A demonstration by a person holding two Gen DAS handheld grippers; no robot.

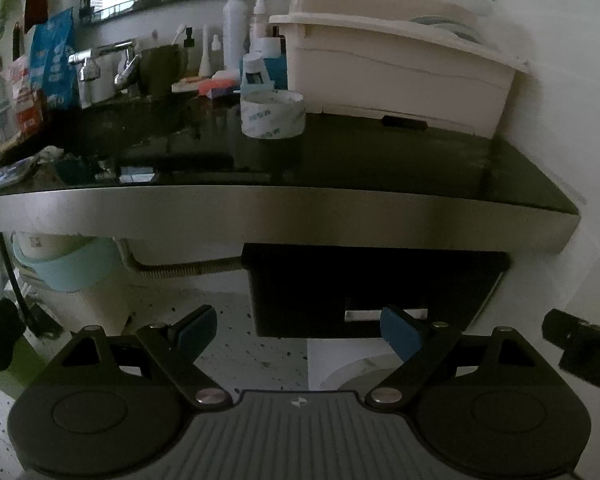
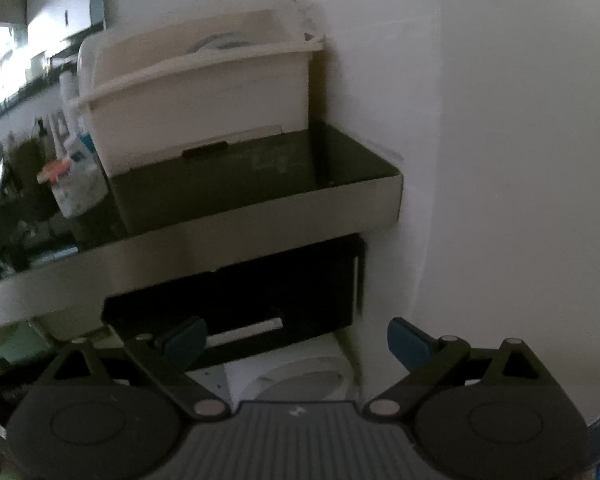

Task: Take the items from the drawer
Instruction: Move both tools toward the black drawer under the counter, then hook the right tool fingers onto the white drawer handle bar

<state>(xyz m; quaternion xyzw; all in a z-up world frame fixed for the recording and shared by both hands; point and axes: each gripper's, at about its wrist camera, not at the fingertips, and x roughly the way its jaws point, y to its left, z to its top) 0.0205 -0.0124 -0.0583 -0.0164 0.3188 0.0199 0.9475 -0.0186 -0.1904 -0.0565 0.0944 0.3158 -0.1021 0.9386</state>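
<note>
Both tools spread and empty: the left gripper [image 1: 298, 330] points level at the black drawer [image 1: 376, 292] hung under the dark countertop [image 1: 340, 160], closed, its silver handle [image 1: 386, 314] just past the right pad. The right gripper [image 2: 296, 340] faces the same drawer [image 2: 236, 300] from an angle, beside a white wall [image 2: 500, 160].

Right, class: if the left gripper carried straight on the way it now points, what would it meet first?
Most likely the black drawer front under the counter, near its silver handle. The left gripper has its jaws open and nothing shows between them and the drawer, though depth is hard to judge.
</note>
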